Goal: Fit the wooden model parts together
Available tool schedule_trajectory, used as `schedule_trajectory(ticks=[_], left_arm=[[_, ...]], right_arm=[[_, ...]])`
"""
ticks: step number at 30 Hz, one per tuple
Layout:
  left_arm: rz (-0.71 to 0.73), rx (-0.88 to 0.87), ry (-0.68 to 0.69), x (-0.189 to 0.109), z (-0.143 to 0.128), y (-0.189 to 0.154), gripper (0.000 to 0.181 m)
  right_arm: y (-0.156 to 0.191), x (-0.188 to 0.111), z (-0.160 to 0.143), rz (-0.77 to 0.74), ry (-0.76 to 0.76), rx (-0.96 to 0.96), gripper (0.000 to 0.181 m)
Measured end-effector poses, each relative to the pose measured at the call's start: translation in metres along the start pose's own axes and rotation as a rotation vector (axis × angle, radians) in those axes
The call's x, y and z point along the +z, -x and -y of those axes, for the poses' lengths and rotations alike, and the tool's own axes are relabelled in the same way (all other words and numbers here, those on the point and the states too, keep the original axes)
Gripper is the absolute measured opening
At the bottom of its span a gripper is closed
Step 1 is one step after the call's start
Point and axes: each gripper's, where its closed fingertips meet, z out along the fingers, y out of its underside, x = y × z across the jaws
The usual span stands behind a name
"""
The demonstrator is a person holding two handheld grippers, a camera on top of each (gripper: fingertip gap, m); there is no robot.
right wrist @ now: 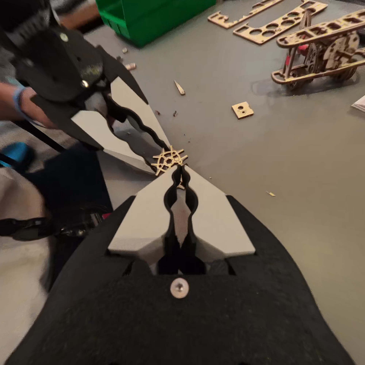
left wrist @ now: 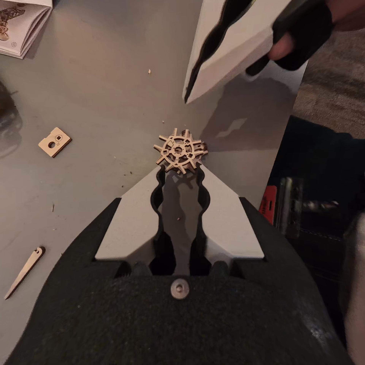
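a grey table (right wrist: 276, 177) carries everything. at its far edge a green bin (right wrist: 150, 17) is seen; its contents cannot be made out. to the right a half-built wooden biplane model (right wrist: 324, 53) stands on its wheels, with two flat punched-out wooden sheets (right wrist: 276, 23) lying behind it. a folded paper booklet (left wrist: 21, 25) with printed drawings is seen at the far left corner in the left wrist view — its print is too small to be read.

the left gripper (left wrist: 180, 167) is held low over the table, its fingers spread part way, and a spiked wooden gear (left wrist: 180, 151) is pinched between the tips, just above the table surface. the right gripper (right wrist: 180, 166) is angled down toward the same gear; its tips are almost pressed together, and whether the gear is touched or gripped by them cannot be told. in the left wrist view the right gripper is seen apart from the gear, held by a hand (left wrist: 292, 39) in a black fingerless glove.

a small square wooden plate (left wrist: 55, 142) with two holes lies well to the left, and a thin pointed wooden sliver (left wrist: 24, 272) lies nearer — wood crumbs are scattered around.
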Motion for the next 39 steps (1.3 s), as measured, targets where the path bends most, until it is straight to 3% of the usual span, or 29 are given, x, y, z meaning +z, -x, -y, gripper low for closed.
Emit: schedule_trajectory(ticks=[7, 12, 16, 23, 36, 39], left_arm=[[0.028, 0.057, 0.029, 0.006, -0.002, -0.006, 0.029], [0.027, -0.037, -0.015, -0.003, 0.010, -0.001, 0.028], [0.043, -0.082, -0.036, -0.008, 0.015, -0.001, 0.029], [0.057, -0.053, -0.026, -0.004, 0.013, -0.009, 0.029], [0.184, 0.102, 0.017, -0.003, 0.013, -0.006, 0.029], [0.202, 0.133, 0.026, -0.003, 0.015, -0.008, 0.028]], right_arm=[[0.013, 0.017, -0.003, -0.049, 0.047, -0.092, 0.000], [0.006, 0.013, 0.001, -0.104, 0.018, -0.135, 0.000], [0.014, 0.003, -0.003, -0.021, 0.011, -0.125, 0.000], [0.022, 0.000, -0.003, -0.030, -0.013, -0.085, 0.024], [0.015, 0.011, -0.008, -0.045, 0.046, 0.028, 0.039], [0.014, 0.014, -0.004, -0.085, 0.072, -0.018, 0.039]])
